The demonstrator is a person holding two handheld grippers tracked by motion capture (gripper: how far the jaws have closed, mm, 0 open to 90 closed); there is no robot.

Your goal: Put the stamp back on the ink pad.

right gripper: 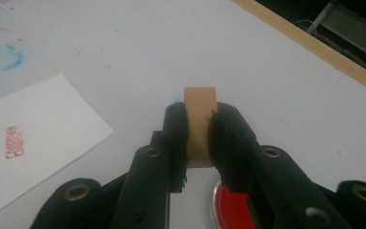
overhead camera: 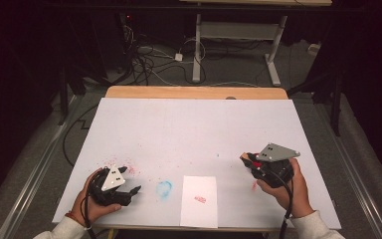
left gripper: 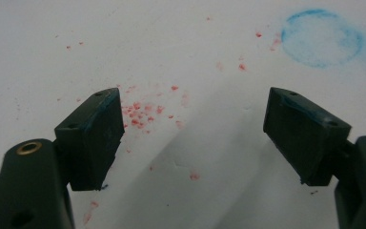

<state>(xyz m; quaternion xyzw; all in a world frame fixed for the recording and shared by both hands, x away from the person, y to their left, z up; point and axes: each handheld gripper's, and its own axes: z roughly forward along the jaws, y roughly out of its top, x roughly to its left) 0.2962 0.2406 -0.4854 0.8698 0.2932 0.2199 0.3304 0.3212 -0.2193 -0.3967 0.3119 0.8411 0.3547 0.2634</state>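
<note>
My right gripper (right gripper: 199, 112) is shut on a small upright wooden stamp block (right gripper: 200, 121), which sticks out past the pads. A round red ink pad (right gripper: 228, 210) lies just under its jaws. In the high view the right gripper (overhead camera: 247, 159) is held at the table's right side, pointing left. A white sheet of paper (overhead camera: 199, 199) lies at the front centre with a red stamp print (overhead camera: 200, 199) on it; the paper (right gripper: 33, 129) and print (right gripper: 14, 141) lie to the left in the right gripper view. My left gripper (overhead camera: 132, 180) rests at the front left, open, with nothing between its jaws (left gripper: 195, 124).
The table is covered by a white mat (overhead camera: 194, 129). A blue ring stain (overhead camera: 164, 189) lies between the left gripper and the paper. Red ink specks (left gripper: 140, 112) dot the mat under the left jaws. A wooden table edge (overhead camera: 196, 92) runs along the far side.
</note>
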